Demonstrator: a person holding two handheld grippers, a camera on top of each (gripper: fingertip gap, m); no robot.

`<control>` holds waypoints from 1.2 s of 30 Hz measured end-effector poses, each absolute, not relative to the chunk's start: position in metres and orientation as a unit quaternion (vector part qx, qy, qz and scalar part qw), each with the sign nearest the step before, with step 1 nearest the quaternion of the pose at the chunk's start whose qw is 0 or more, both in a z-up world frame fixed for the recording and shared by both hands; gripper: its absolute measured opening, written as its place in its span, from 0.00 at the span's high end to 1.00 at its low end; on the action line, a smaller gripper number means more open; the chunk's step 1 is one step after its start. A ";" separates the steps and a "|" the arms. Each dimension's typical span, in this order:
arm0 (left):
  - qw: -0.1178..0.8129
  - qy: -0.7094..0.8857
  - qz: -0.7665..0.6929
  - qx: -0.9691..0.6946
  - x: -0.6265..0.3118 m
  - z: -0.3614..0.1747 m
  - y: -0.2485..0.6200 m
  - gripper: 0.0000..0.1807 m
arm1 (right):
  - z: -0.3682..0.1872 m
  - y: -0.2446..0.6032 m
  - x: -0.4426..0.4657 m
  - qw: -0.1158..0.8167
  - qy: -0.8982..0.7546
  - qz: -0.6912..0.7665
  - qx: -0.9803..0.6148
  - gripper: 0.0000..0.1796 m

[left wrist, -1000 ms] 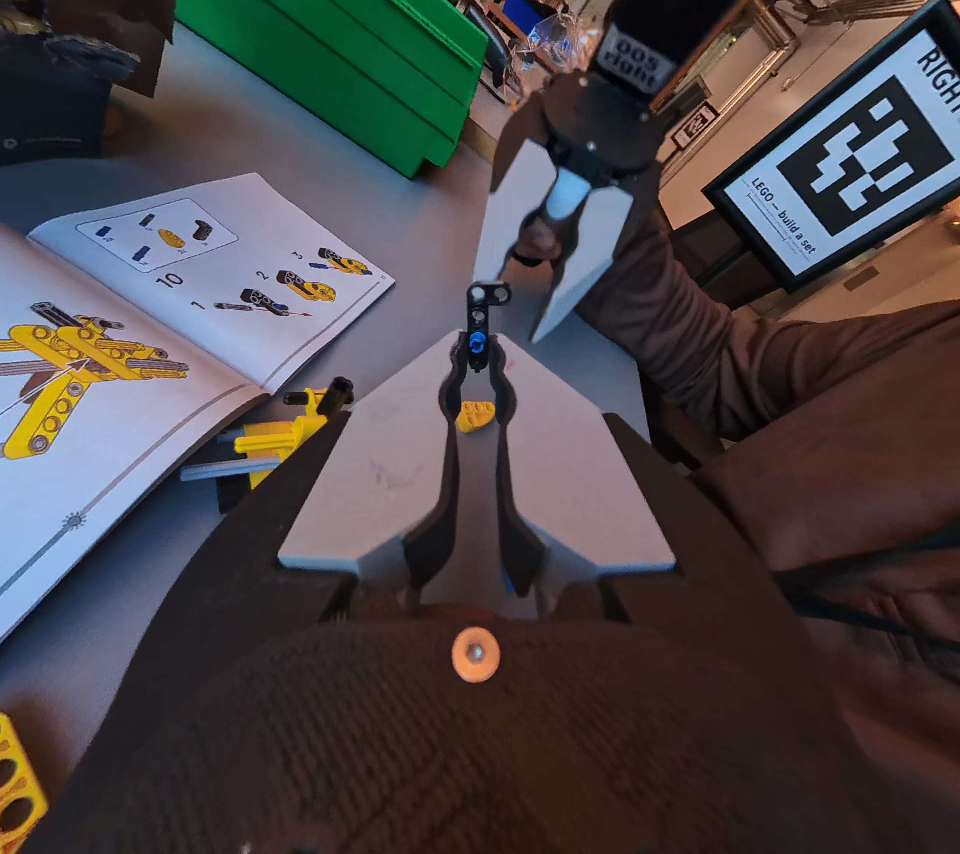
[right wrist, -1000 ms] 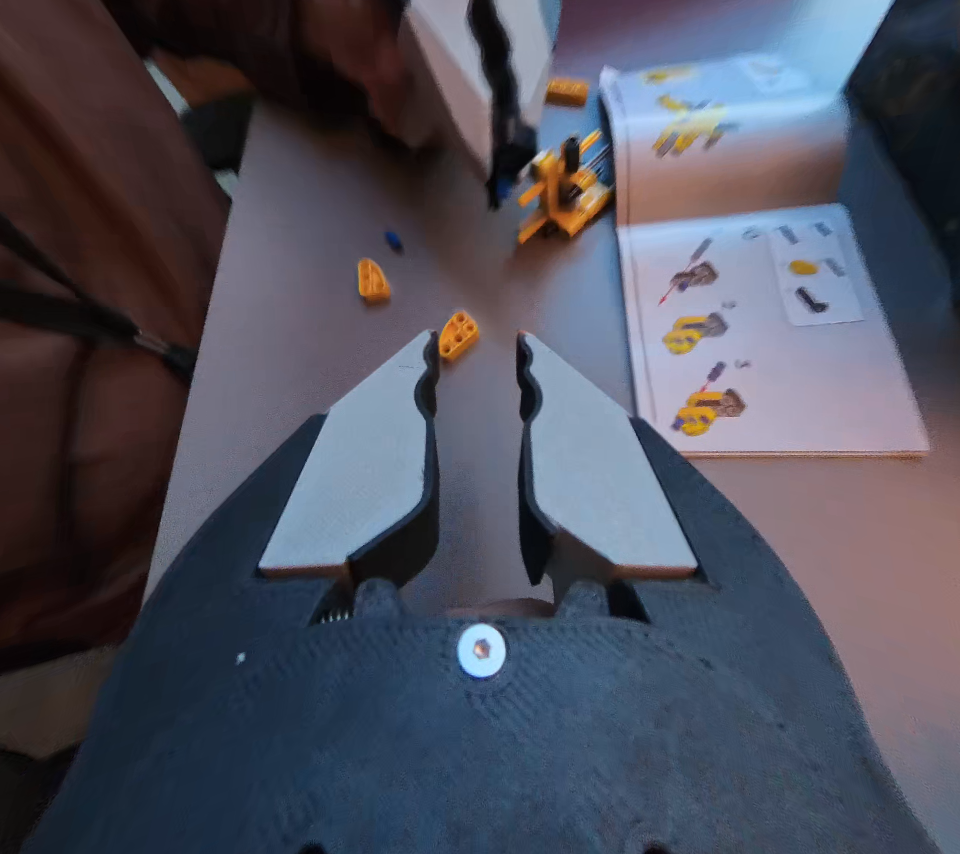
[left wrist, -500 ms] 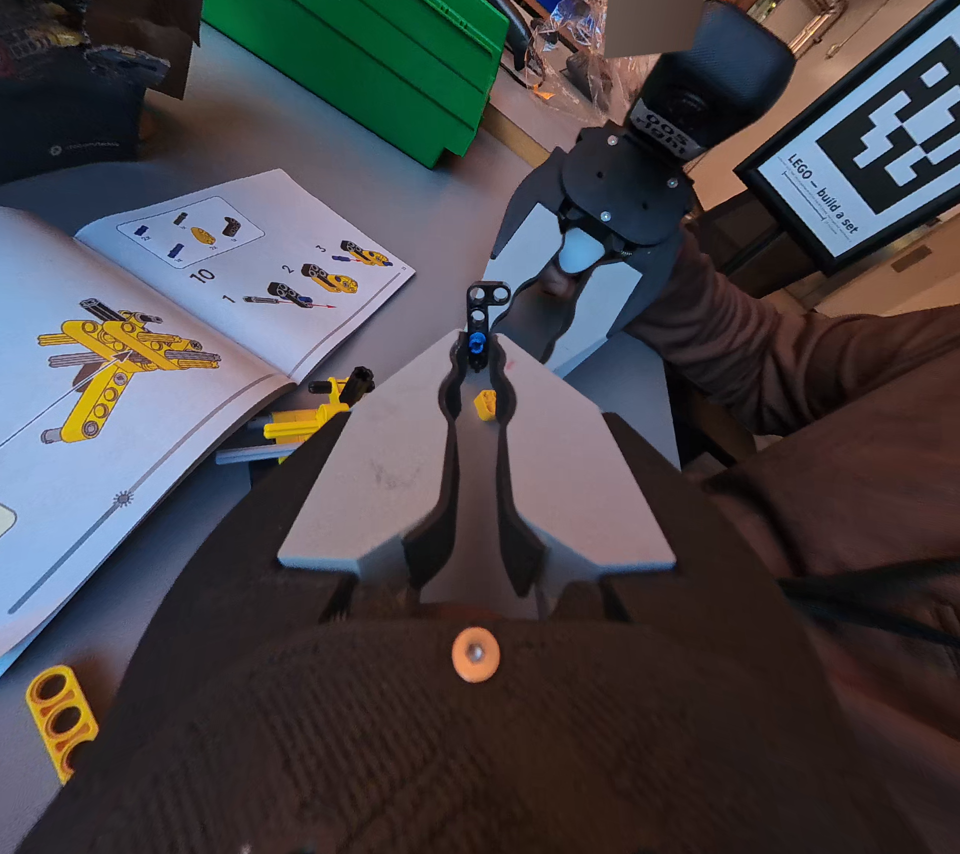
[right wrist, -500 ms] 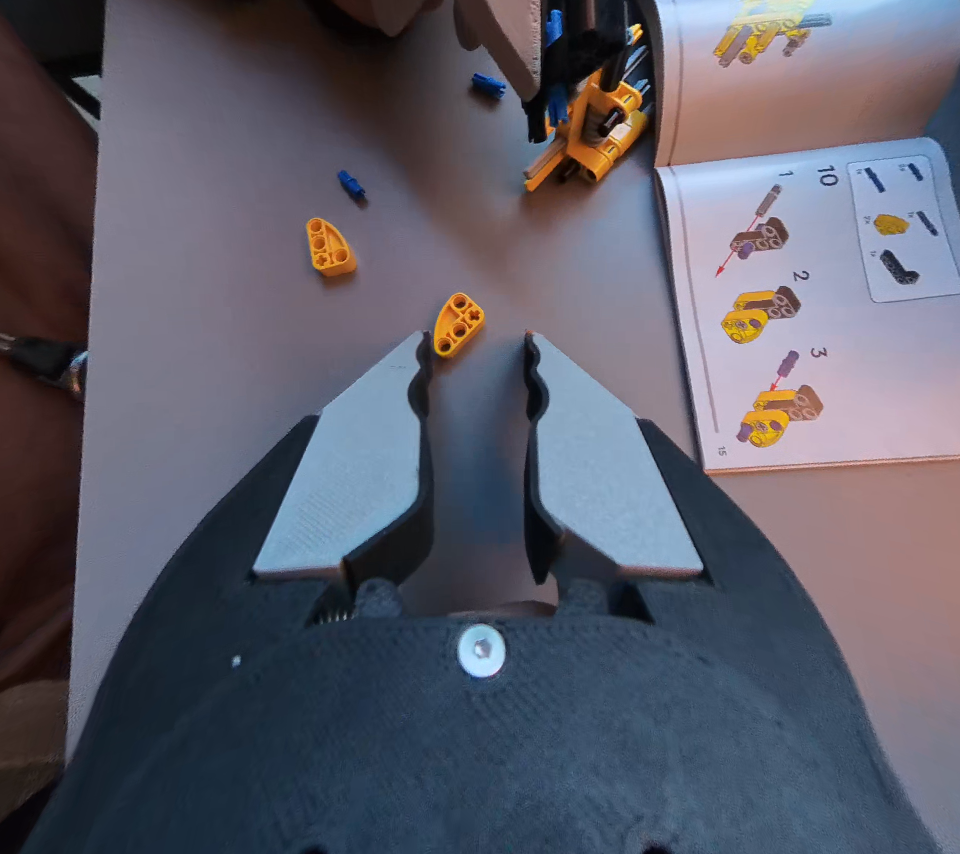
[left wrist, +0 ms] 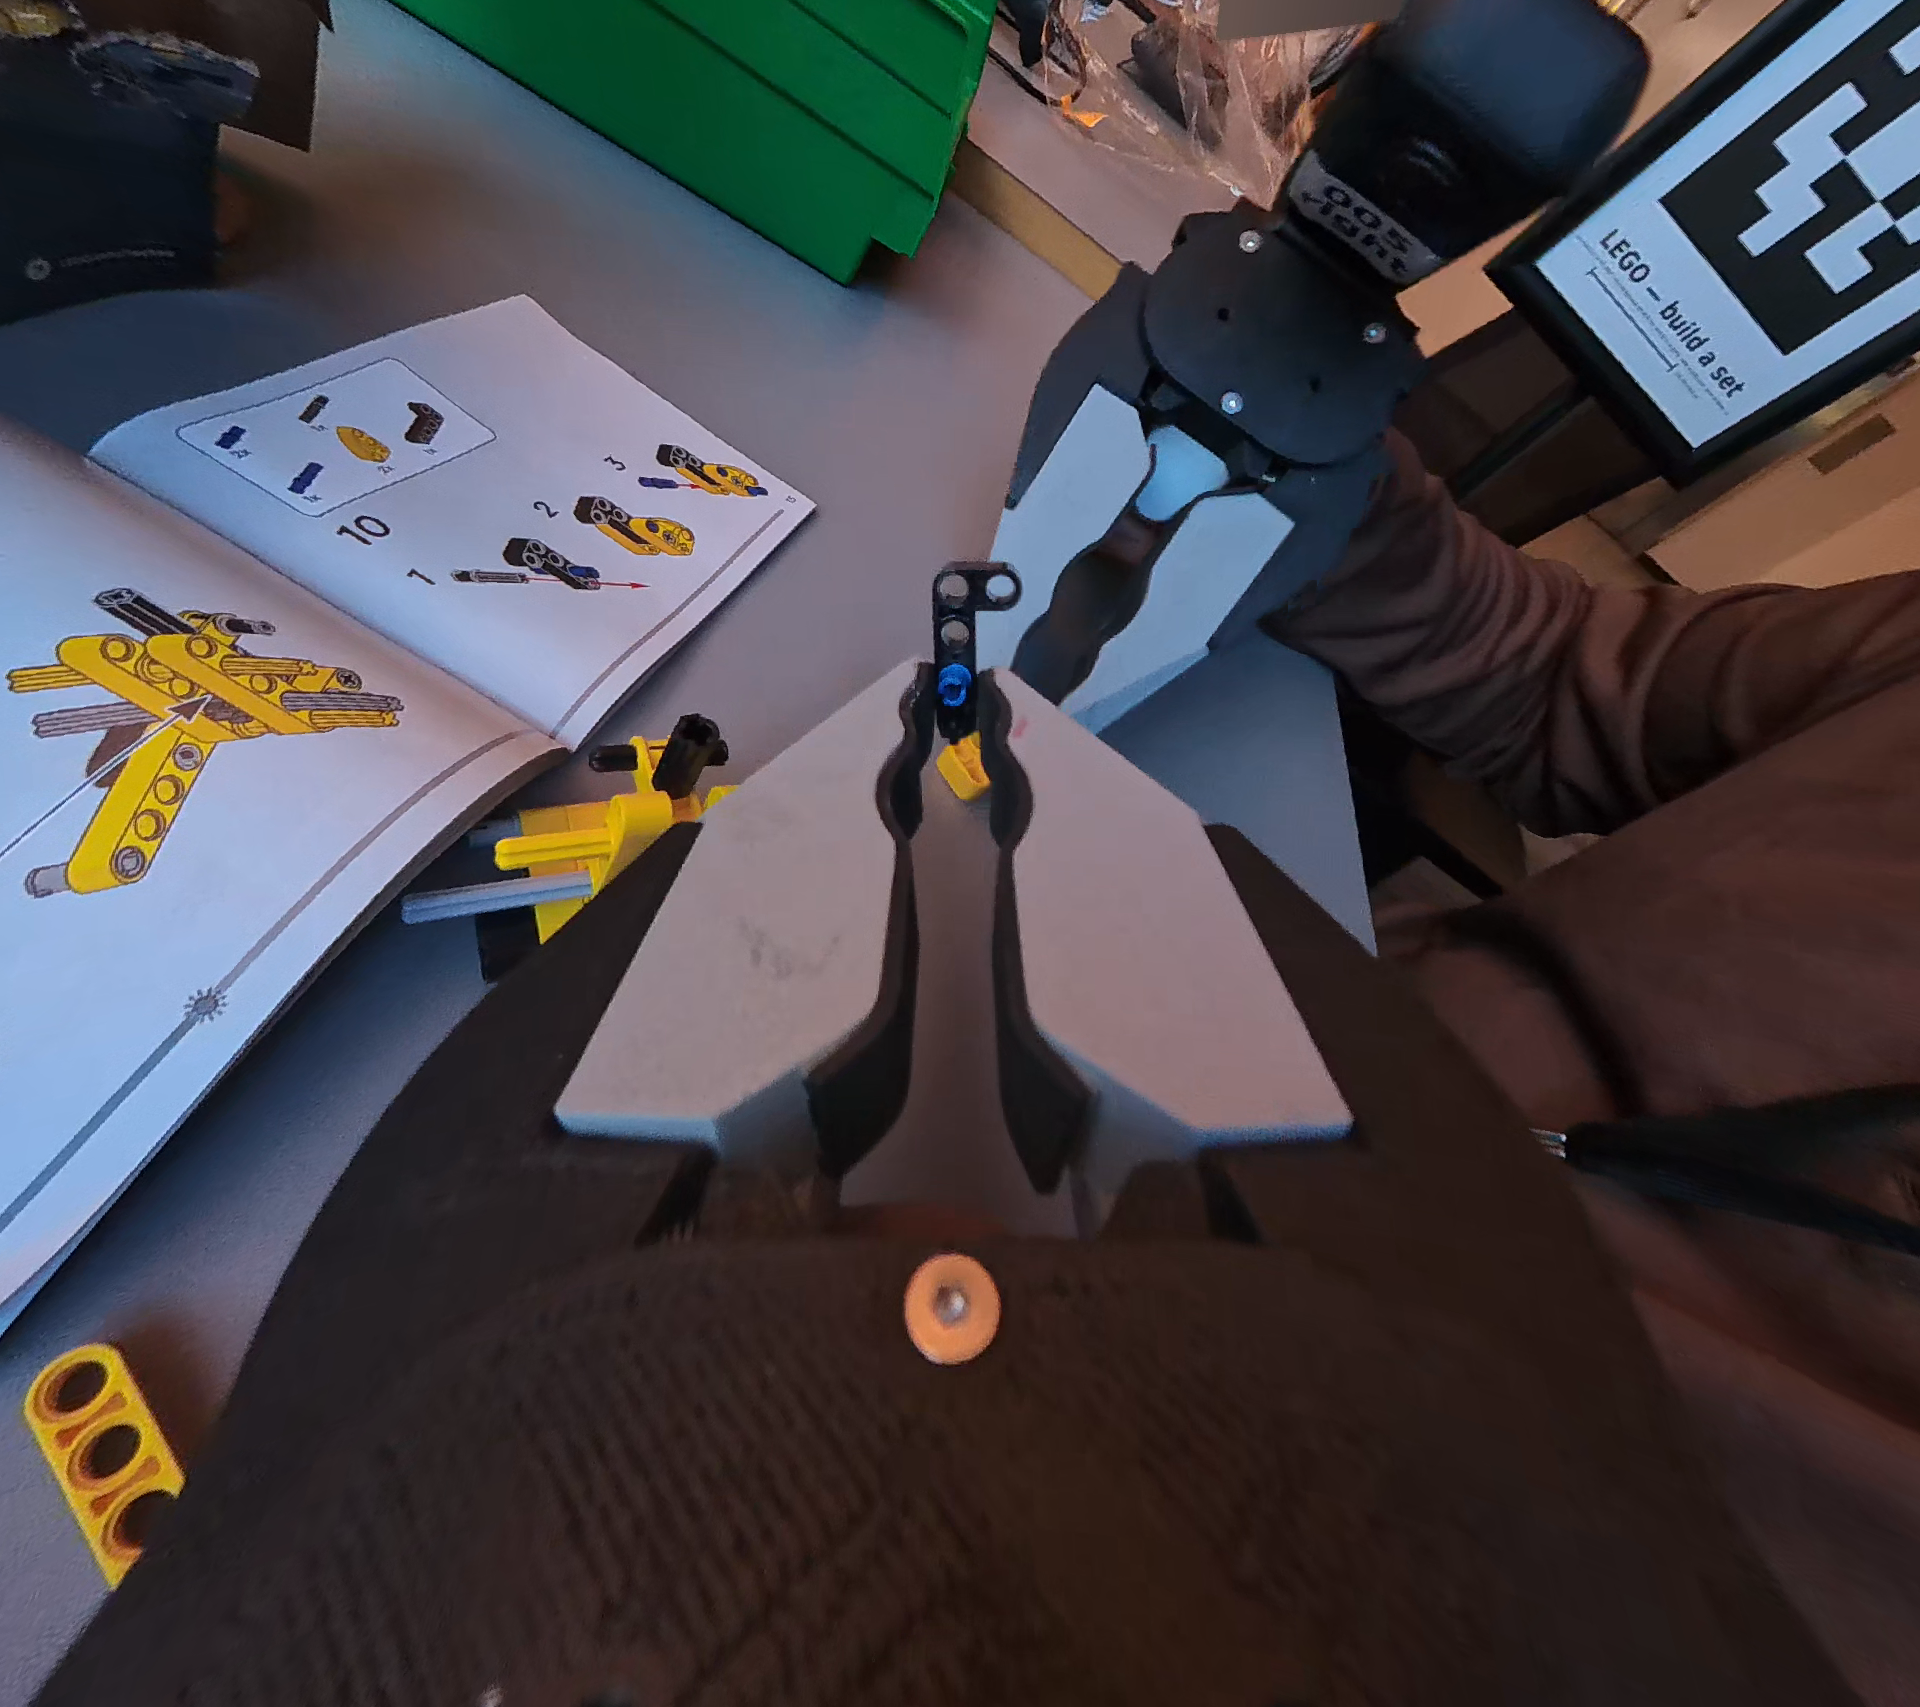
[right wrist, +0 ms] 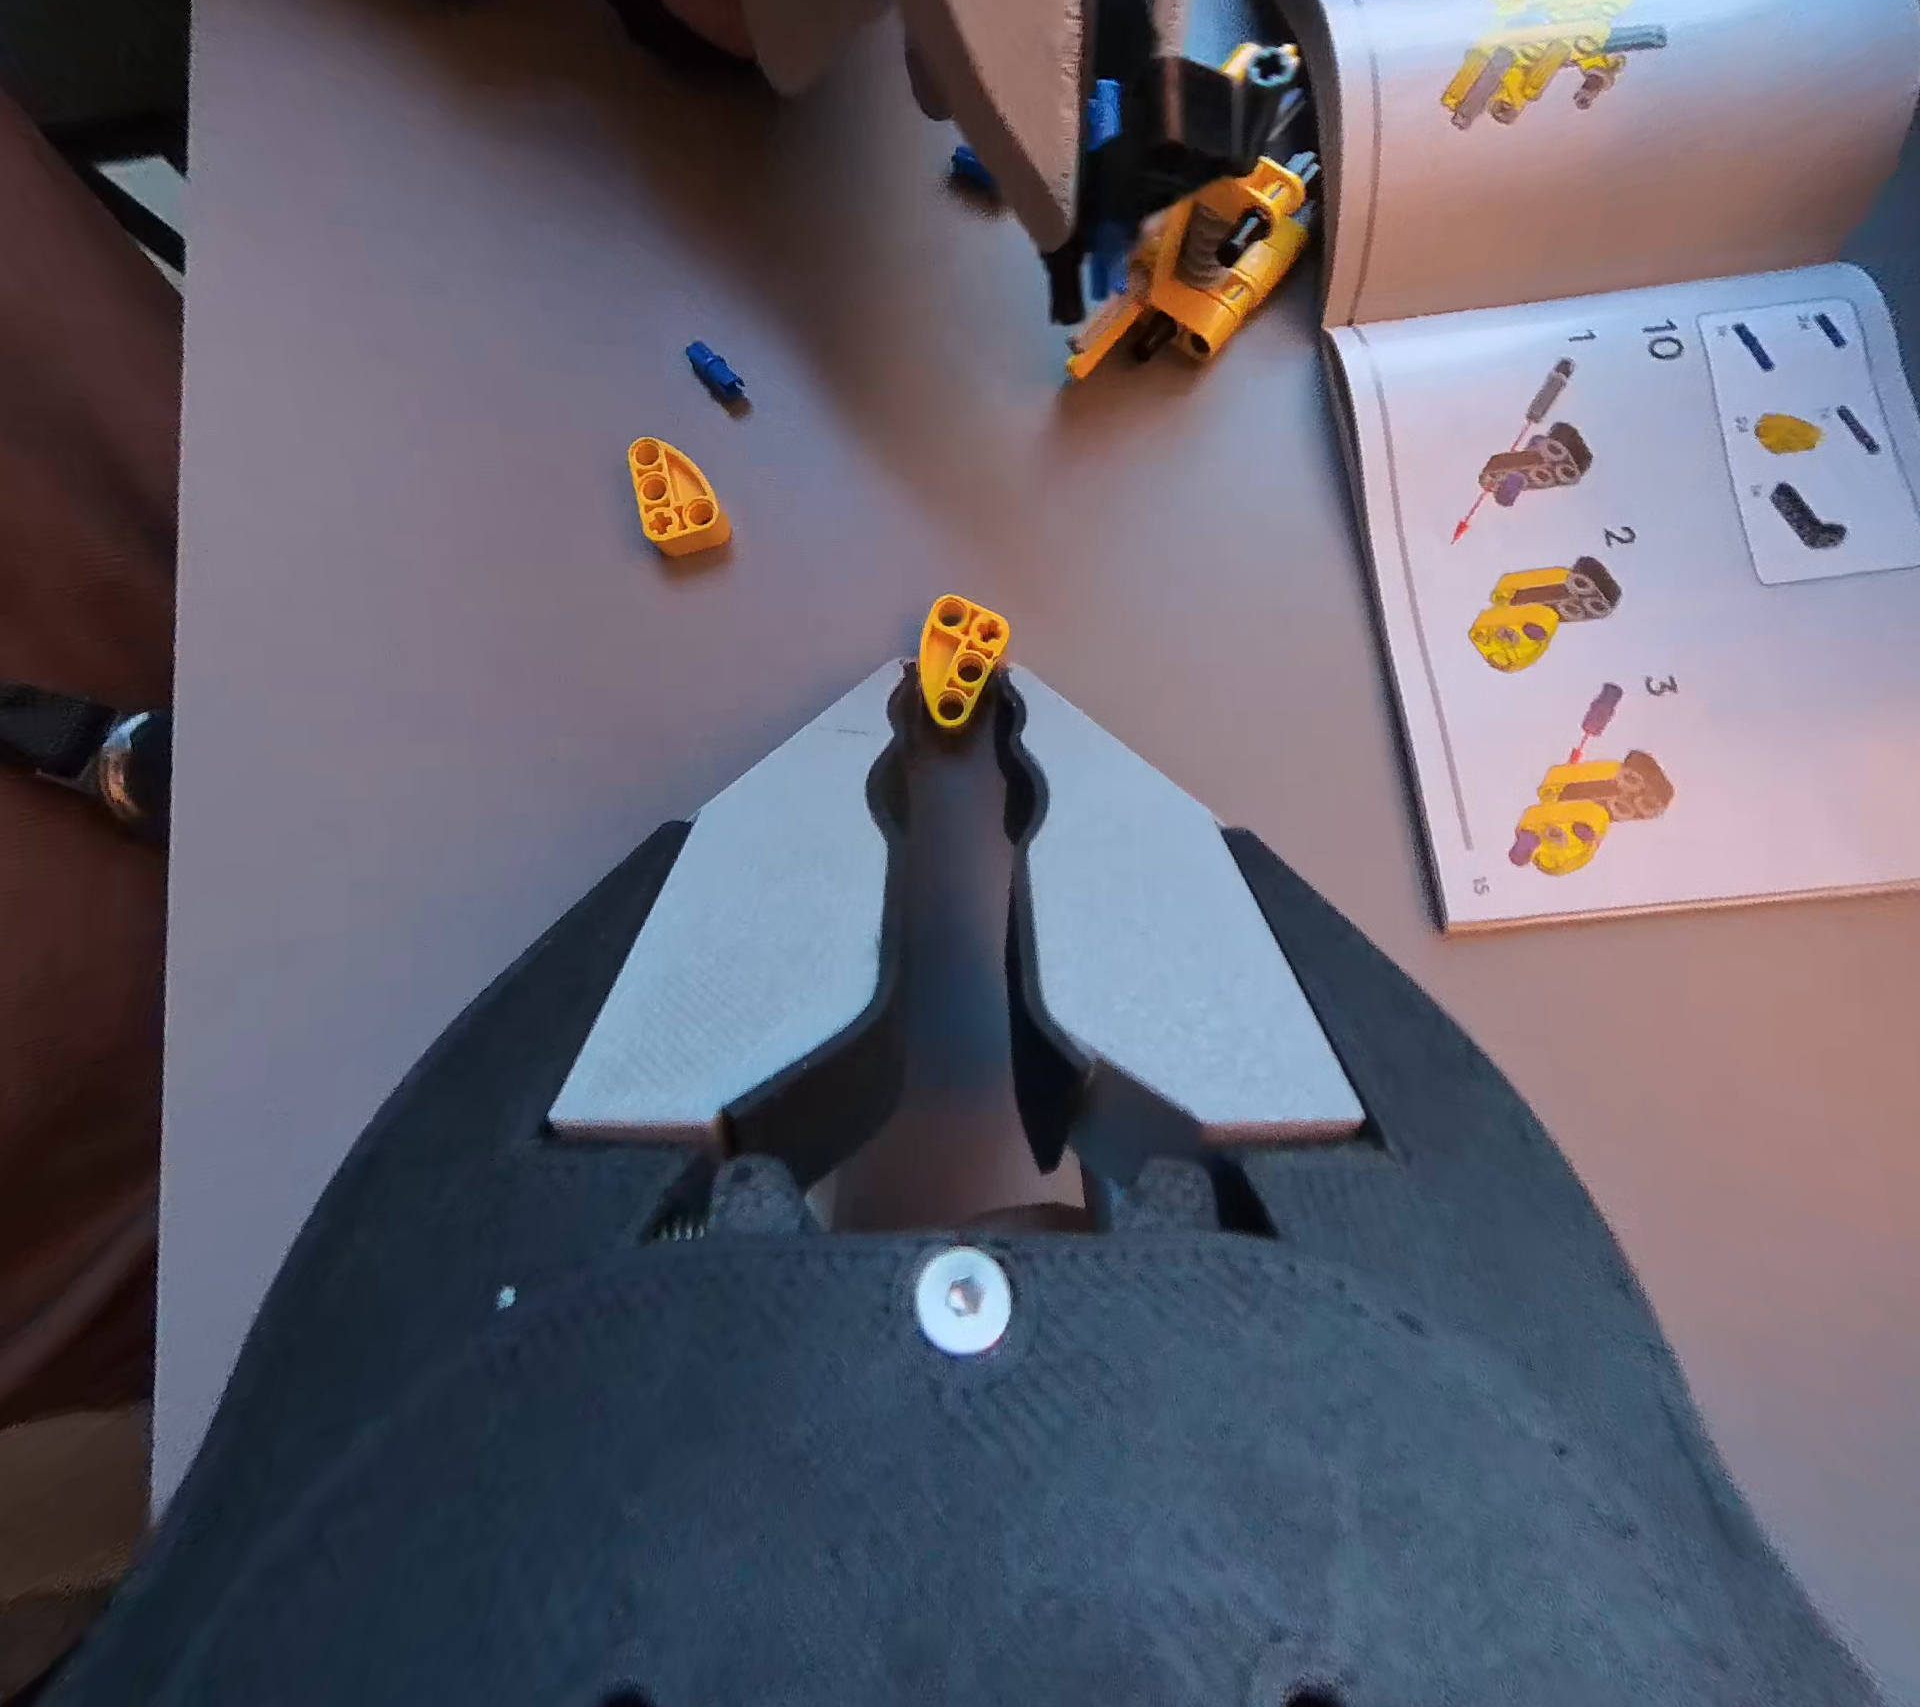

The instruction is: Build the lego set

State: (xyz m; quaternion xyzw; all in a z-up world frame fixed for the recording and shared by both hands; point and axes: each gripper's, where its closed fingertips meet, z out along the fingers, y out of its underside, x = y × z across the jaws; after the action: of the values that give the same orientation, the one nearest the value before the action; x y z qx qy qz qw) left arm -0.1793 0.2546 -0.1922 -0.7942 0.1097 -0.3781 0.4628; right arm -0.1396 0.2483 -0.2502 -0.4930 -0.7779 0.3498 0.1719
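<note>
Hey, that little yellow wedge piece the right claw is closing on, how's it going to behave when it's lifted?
The yellow wedge piece is probably stiff moulded plastic, so it shouldn't flex. It looks very light: small and full of holes. Its tapered, smooth sides sit between the right claw tips, so it may pivot or squirt forward under pressure. Lying flat, it shouldn't roll.

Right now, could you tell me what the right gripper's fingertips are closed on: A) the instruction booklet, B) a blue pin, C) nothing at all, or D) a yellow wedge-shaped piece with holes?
D: in the right wrist view, the right gripper pinches the yellow wedge-shaped piece at its tips, while the loose blue pin lies apart on the table.
</note>
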 end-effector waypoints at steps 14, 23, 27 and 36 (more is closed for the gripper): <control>0.460 0.095 -0.385 -0.794 -0.182 -0.193 0.256 0.97 | -0.223 0.263 -0.149 0.213 -0.708 0.439 -0.510 0.94; 0.456 0.090 -0.393 -0.793 -0.183 -0.193 0.257 0.97 | -0.221 0.263 -0.149 0.203 -0.700 0.451 -0.515 0.94; 0.464 0.104 -0.400 -0.784 -0.179 -0.189 0.254 0.97 | -0.222 0.261 -0.148 0.211 -0.712 0.443 -0.503 0.94; 0.473 0.144 -0.373 -0.785 -0.172 -0.188 0.252 0.97 | -0.239 0.265 -0.122 0.105 -0.749 0.350 -0.553 0.94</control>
State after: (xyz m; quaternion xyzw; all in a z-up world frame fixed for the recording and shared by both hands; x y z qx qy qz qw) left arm -0.1720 0.2518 -0.1883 -0.7851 0.1435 -0.3734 0.4730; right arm -0.1218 0.2650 -0.2391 -0.5533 -0.7488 0.3497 0.1050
